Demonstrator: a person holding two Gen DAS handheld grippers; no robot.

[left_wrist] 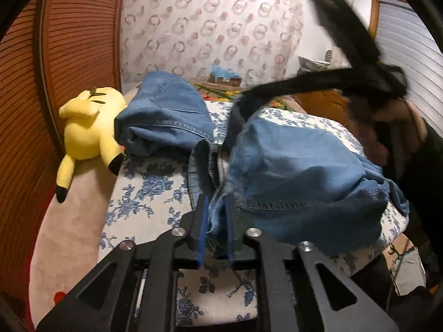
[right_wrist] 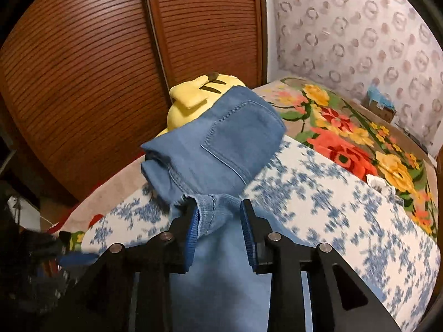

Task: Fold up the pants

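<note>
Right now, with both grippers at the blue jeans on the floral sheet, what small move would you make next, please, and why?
Probably close the right gripper on the hem first. The left gripper already pinches the jeans, but the right jaws stand apart around the cloth, so lifting now would likely raise one side only.

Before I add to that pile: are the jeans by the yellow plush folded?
Folded. The jeans form a compact bundle with stacked layers at the edge, back pocket on top, beside the yellow plush.
</note>
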